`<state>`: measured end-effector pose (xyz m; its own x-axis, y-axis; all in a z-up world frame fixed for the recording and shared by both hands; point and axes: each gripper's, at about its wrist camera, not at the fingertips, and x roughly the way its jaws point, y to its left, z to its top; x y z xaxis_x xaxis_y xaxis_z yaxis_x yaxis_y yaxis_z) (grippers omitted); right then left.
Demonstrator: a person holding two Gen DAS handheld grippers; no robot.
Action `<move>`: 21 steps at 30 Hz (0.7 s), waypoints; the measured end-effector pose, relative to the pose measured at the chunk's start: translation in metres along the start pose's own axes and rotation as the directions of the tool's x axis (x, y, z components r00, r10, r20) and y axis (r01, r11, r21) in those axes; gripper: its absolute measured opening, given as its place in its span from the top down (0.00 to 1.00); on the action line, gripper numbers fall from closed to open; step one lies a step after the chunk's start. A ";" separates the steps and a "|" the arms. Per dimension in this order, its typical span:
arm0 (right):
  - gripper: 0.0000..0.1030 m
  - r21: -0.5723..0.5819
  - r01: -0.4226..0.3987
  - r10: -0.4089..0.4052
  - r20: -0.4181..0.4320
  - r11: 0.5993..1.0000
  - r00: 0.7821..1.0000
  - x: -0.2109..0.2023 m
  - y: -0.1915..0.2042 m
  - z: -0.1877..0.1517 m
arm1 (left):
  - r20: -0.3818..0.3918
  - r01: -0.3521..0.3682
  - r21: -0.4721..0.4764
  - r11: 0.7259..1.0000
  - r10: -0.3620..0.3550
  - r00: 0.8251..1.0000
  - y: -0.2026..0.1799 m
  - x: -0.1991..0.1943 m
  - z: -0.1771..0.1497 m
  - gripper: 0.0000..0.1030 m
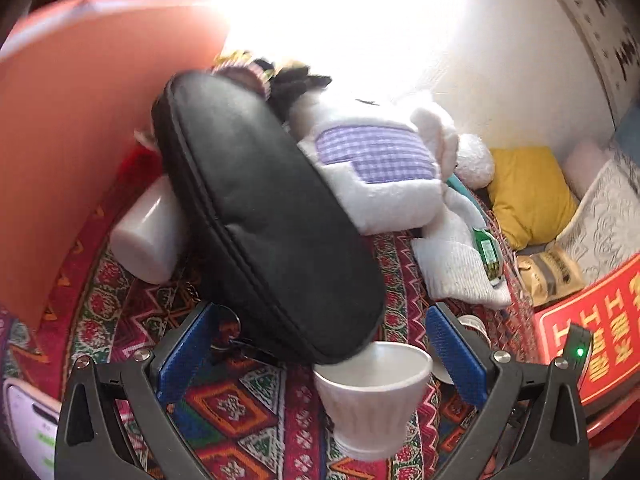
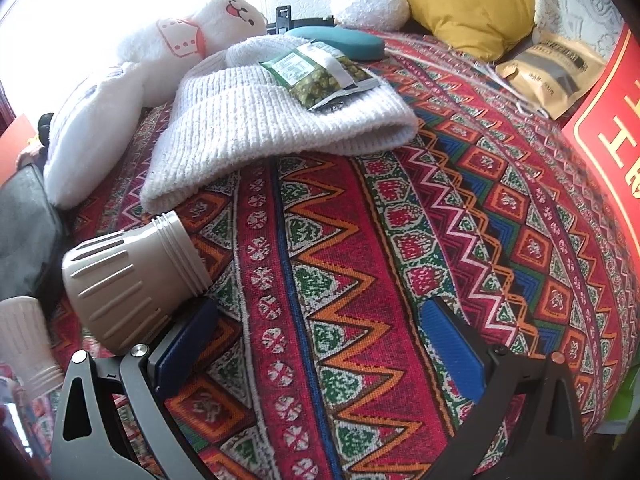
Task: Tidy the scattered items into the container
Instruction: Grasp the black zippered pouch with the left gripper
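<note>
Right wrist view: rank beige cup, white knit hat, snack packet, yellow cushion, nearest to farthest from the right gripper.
1. Beige cup, lying on its side by the left finger of the right gripper.
2. White knit hat, centre-left.
3. Snack packet, on the hat.
4. Yellow cushion, top right.

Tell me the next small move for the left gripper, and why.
Probably ease the left gripper forward and close on the white cup: its fingers are open, the cup sits upright between them, and the black pouch leans on the cup's rim.

Patterned red woven cloth (image 2: 360, 260) covering the surface, yellow cushion (image 2: 468, 0) at the far edge, white embossed cushion (image 1: 604, 216) beside it, red sign with gold characters (image 2: 612, 120) at right, bright window glare behind
</note>
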<state>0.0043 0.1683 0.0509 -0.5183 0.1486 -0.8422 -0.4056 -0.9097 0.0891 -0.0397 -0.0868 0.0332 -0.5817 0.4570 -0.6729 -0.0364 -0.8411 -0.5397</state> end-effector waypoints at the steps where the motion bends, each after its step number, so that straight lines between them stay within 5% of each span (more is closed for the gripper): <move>1: 0.01 0.022 -0.034 0.034 -0.003 0.999 0.999 -0.003 -0.002 0.002 | -0.019 0.022 -0.032 0.999 -0.022 1.000 0.007 0.004 0.003 0.00; 4: 0.01 0.085 -0.121 0.120 0.015 0.989 0.993 -0.011 -0.010 0.002 | -0.032 0.066 -0.086 0.994 -0.069 0.997 0.018 0.012 0.007 0.00; 8: 0.01 0.146 -0.184 0.179 0.050 0.972 0.983 -0.022 -0.016 0.001 | -0.041 0.088 -0.027 0.996 -0.089 0.995 0.003 0.021 0.007 0.00; 15: 0.01 0.065 -0.201 0.188 0.167 0.977 0.968 -0.052 0.001 0.003 | -0.041 0.076 -0.003 0.997 -0.077 0.996 -0.006 0.035 0.013 0.03; 18: 0.01 0.023 -0.223 0.214 0.201 0.975 0.956 -0.062 0.010 0.006 | -0.050 0.032 -0.012 0.999 -0.033 0.998 0.001 0.038 0.014 0.56; 21: 0.11 0.012 -0.267 0.259 0.203 0.964 0.944 -0.069 0.016 0.008 | -0.074 0.075 -0.070 0.995 -0.080 0.994 0.009 0.036 0.015 0.64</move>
<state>0.0278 0.1467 0.1148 -0.7474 -0.0162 -0.6642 -0.2616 -0.9118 0.3166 -0.0732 -0.0824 0.0113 -0.5154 0.5432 -0.6628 -0.0233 -0.7820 -0.6228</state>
